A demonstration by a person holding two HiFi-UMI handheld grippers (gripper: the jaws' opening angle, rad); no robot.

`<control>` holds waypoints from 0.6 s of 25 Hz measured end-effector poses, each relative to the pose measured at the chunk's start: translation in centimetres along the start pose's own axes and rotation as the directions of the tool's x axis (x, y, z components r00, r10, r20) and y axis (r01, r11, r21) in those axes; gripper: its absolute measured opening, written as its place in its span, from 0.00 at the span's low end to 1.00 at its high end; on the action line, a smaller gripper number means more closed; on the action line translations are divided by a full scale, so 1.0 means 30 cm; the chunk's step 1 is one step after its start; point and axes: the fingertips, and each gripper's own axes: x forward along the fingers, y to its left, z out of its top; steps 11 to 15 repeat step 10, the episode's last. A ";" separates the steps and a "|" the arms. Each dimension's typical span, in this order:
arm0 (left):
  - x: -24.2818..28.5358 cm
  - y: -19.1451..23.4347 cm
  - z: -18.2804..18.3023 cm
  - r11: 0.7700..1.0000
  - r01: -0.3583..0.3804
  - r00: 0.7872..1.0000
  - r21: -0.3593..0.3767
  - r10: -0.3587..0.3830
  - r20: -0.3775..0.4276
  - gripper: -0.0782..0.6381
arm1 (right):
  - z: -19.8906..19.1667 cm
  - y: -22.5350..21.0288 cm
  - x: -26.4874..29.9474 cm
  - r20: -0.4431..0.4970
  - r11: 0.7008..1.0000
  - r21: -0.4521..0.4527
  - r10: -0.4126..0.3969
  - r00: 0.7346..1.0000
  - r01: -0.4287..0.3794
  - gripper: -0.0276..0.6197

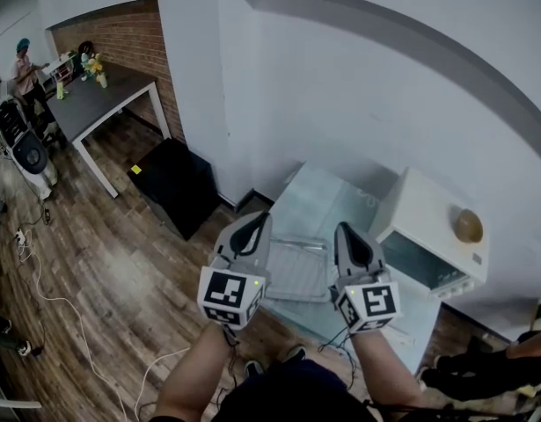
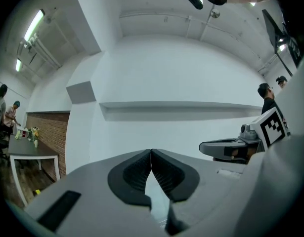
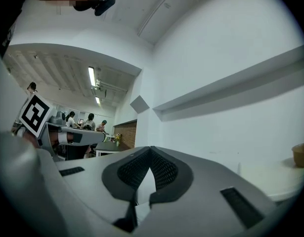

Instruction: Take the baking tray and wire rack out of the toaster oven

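**Left gripper** (image 2: 151,152): hand-held, pointing level. Jaws together, pads meeting tip to tip, nothing between them. Marker cube at the rear.

**Right gripper** (image 3: 150,149): hand-held, level, just beside the left one. Jaws closed on each other, nothing clamped. Marker cube at the rear.

**Baking tray** (image 1: 296,275): silvery, rectangular, lying flat on the table near its front edge. It is outside the toaster oven and, in the head view, shows between the two grippers. Neither gripper touches it.

**Wire rack** (image 1: 298,245): thin wire lines at the tray's far edge. They are too small to tell whether the rack lies on the tray or behind it.

**Table** (image 1: 310,196): pale top, set against the white wall.

**Toaster oven** (image 1: 433,209): white, at the table's right end, with its dark glass front turned toward the tray.

**Brown round object** (image 1: 468,226): on the oven's top.

**Black cabinet** (image 1: 178,183): on the wooden floor, left of the table.

**Dark table** (image 1: 94,104): well apart, at the brick wall, with small items and people beside it.
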 end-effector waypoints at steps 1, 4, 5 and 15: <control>0.019 -0.002 -0.008 1.000 0.001 1.000 0.001 -0.001 -0.008 0.12 | -0.008 -0.012 0.013 -0.003 1.000 0.005 0.000 1.000 0.000 0.05; 0.082 -0.018 -0.028 1.000 0.004 1.000 0.005 -0.004 -0.030 0.12 | -0.028 -0.062 0.044 -0.004 1.000 0.019 -0.002 1.000 0.002 0.05; 0.105 -0.027 -0.033 1.000 0.007 0.999 0.007 -0.006 -0.036 0.12 | -0.035 -0.084 0.052 -0.004 1.000 0.022 -0.003 1.000 0.003 0.05; 0.223 -0.068 -0.065 1.000 0.009 0.999 0.012 -0.008 -0.053 0.12 | -0.070 -0.198 0.084 -0.009 0.999 0.033 -0.002 1.000 0.002 0.05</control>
